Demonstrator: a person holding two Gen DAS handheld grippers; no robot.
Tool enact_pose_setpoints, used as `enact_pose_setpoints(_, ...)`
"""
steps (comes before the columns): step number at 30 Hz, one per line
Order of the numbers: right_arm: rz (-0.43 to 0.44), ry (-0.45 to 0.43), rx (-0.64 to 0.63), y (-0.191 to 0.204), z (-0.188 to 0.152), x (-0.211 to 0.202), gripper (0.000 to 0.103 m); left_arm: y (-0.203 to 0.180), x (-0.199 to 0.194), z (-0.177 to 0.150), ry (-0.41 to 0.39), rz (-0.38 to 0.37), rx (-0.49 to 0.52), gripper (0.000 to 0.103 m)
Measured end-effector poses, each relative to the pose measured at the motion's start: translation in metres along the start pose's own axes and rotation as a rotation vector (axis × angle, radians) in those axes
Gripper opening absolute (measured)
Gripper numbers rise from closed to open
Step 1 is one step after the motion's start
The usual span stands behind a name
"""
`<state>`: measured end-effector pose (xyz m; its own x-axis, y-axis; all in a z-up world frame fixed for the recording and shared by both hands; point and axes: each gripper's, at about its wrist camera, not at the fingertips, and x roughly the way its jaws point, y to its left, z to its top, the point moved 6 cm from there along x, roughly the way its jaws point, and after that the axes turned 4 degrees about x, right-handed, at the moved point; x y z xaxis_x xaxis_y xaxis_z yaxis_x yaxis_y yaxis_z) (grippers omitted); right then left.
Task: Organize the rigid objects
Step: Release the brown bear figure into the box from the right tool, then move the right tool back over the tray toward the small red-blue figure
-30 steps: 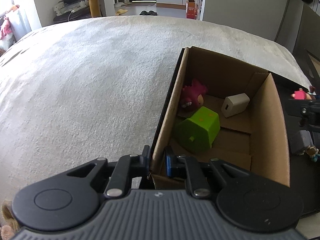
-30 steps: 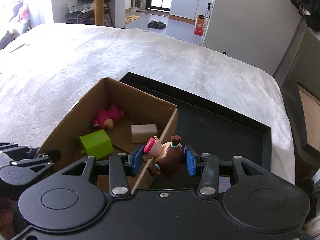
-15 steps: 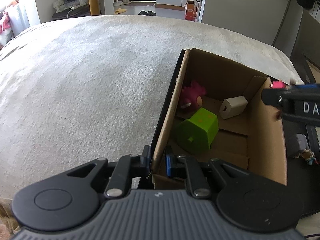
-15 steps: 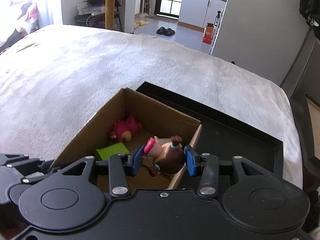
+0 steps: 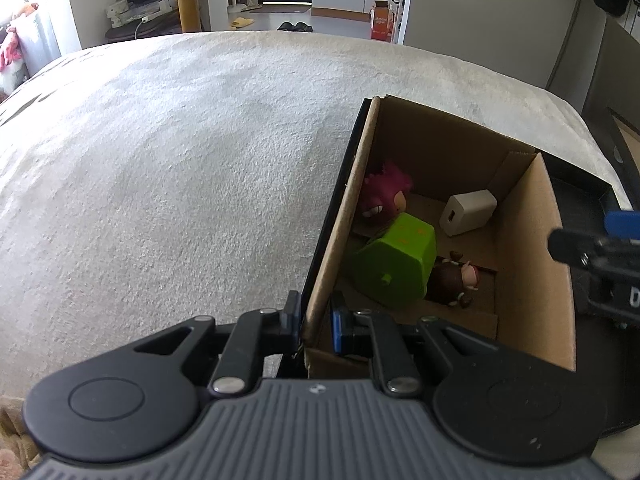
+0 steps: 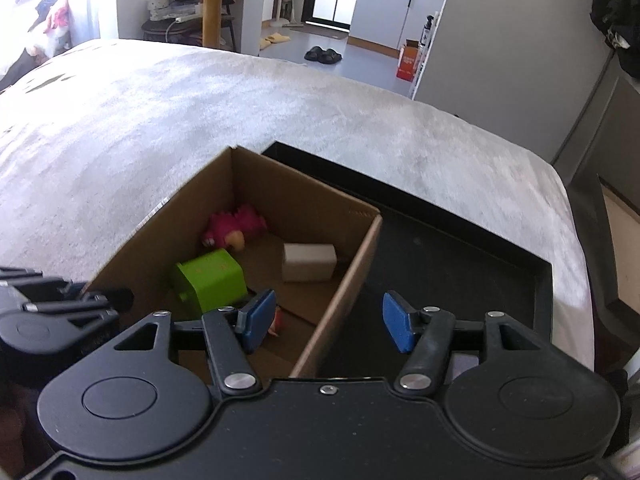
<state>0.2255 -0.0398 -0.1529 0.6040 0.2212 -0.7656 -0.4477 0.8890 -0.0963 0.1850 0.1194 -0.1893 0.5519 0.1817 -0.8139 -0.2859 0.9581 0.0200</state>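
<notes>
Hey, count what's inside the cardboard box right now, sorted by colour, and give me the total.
Pink: 1, the spiky pink toy
Green: 1, the green block
White: 1, the white charger
Brown: 1, the brown figurine
Total: 4 in the cardboard box

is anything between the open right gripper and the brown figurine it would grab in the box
Nothing solid. The right gripper hangs open over the cardboard box, straddling its right wall. The brown figurine lies on the floor below the left finger, pressed against the green block, which crowds that side.
</notes>
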Motion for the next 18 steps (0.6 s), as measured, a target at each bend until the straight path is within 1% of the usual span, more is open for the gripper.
enact_pose_setpoints(3, -0.009, 0.013, 0.013, -0.008, -0.008, 0.0, 0.063, -0.002, 0.0, 0.001, 0.0, 0.011, 0.011, 0.014)
enact_pose_setpoints(11, -0.015, 0.027, 0.049, -0.027, -0.024, -0.003, 0.064, -0.008, -0.001, 0.001, 0.0, 0.044, 0.048, 0.014)
enact_pose_setpoints(18, -0.022, 0.031, 0.084, -0.045, -0.036, -0.004, 0.071, -0.012, 0.0, 0.001, 0.003, 0.078, 0.08, 0.014)
